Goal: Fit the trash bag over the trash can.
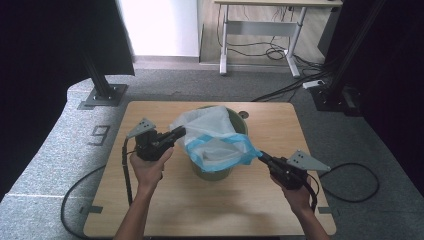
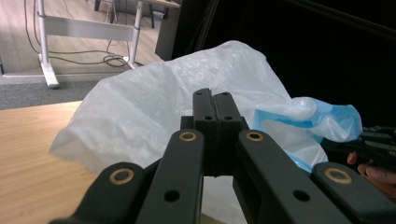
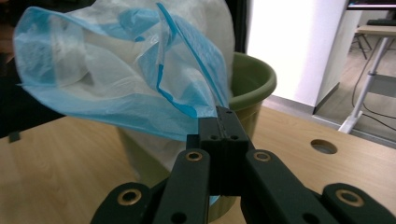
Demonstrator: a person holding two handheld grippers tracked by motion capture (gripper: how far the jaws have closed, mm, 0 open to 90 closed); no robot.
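Note:
A thin white plastic bag (image 1: 212,135) with a blue rim is spread over a green bucket (image 1: 239,125) in the middle of the wooden table (image 1: 165,205). My left gripper (image 1: 182,131) pinches the bag's left edge, jaws shut on the film. My right gripper (image 1: 260,156) is shut on the blue rim at the bag's front right. In the left gripper view the white bag (image 2: 154,102) billows past the closed jaws of the gripper (image 2: 213,100). The right gripper view has the blue-edged bag (image 3: 116,70) stretched from the gripper (image 3: 224,113) across the bucket (image 3: 252,84).
A round hole (image 1: 243,115) sits in the tabletop behind the bucket. Black frame posts (image 1: 102,80) stand at the table's back left and back right. A white desk frame (image 1: 260,30) and loose cables (image 1: 300,82) lie on the floor beyond.

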